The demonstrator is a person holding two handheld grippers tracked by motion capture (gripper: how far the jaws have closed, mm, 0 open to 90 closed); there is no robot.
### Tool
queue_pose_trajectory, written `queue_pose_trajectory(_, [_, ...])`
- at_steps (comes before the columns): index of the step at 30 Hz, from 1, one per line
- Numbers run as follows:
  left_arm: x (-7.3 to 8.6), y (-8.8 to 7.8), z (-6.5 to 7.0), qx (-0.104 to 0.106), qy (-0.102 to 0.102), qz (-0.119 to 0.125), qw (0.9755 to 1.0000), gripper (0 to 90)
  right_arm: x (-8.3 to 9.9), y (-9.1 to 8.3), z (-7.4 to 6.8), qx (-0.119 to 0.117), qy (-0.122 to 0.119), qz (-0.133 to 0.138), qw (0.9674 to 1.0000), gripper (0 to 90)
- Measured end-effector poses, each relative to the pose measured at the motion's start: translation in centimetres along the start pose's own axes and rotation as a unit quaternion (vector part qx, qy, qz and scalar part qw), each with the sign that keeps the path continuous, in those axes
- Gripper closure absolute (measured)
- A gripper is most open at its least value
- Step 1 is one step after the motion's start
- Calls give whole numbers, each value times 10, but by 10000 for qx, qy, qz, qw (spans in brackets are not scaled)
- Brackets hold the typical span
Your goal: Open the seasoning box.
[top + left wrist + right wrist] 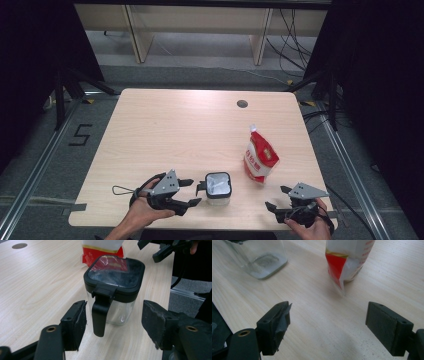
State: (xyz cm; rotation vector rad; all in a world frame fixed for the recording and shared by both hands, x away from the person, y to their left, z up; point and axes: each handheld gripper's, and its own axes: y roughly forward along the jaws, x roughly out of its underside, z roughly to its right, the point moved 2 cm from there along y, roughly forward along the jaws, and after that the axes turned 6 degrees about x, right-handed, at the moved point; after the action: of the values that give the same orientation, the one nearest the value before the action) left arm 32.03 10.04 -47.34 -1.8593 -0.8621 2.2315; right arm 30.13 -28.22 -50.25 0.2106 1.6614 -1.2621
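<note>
Table (165,130), pale wood. Red-and-white pouch (260,157) upright toward the right edge, apart from the jar. Clear jar (218,188) with black lid and handle (99,315) stands near the front edge. Left gripper (191,192), jaws released, faces the handle without touching: the approach step, judged. Next: advance until the pads flank the handle, then clench. Right gripper (276,198), released, rests by the front right corner.

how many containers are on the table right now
2. A clear jar with a black lid stands near the front edge, just right of the left gripper. A red and white pouch stands upright behind it to the right, nearer the right gripper. Nothing seems hidden.
</note>
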Motion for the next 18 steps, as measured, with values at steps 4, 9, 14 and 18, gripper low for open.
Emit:
queue_pose_trajectory(4, [-3,-4,1,-40,-64,119,9999,444,-1,-1,-2,-32,-9,50,10000,215])
queue_pose_trajectory(9, [-7,-9,0,-2,71,292,9995,580,-5,0,-8,-125,-94,149,9998,244])
queue_pose_trajectory(14, [-12,-8,-1,-122,-12,464,9988,788,-7,-1,-16,-205,-191,134,9995,300])
queue_pose_trajectory(18, [-14,-4,-4,-206,102,432,9988,844,-7,-1,-22,-277,-160,92,9994,332])
